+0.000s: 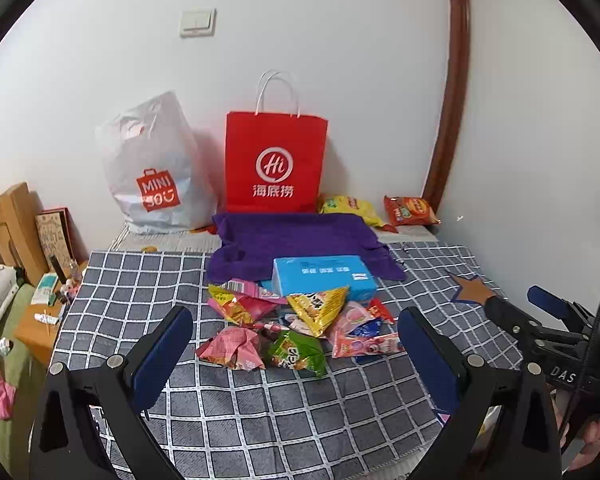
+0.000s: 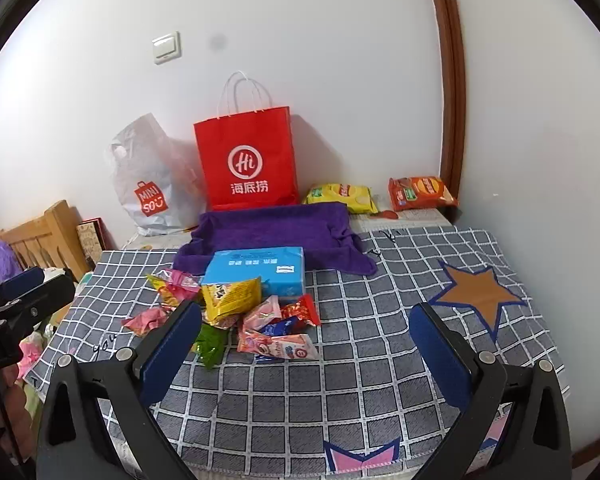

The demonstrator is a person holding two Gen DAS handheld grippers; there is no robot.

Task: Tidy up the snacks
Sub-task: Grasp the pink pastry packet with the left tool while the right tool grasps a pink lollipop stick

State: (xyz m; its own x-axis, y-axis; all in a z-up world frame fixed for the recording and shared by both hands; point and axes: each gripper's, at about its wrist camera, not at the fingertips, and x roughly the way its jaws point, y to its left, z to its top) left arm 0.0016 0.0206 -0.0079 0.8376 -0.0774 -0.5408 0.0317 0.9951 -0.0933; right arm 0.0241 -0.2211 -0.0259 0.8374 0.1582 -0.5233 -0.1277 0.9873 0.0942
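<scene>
Left gripper (image 1: 296, 328): your jaws are spread wide, nothing between them, hanging over the checked cloth (image 1: 260, 412) just short of the snack pile.
Right gripper (image 2: 306, 324): same deal, wide apart and empty; the pile sits off toward its left finger.
Snack pile (image 1: 300, 324): loose packets heaped mid-table; a yellow packet (image 1: 320, 306) leans on the blue box (image 1: 322, 278), with a green packet (image 1: 298, 352) and a crumpled pink wrapper (image 1: 234, 346) at the near edge.
Purple towel (image 1: 296, 240): spread out behind the box, touching it.
Bags: red paper bag (image 1: 276, 164) upright against the wall, white plastic bag (image 1: 156, 172) beside it.
Far corner: yellow chip bag (image 2: 340, 197) and orange chip bag (image 2: 422, 192), well apart from the pile.
</scene>
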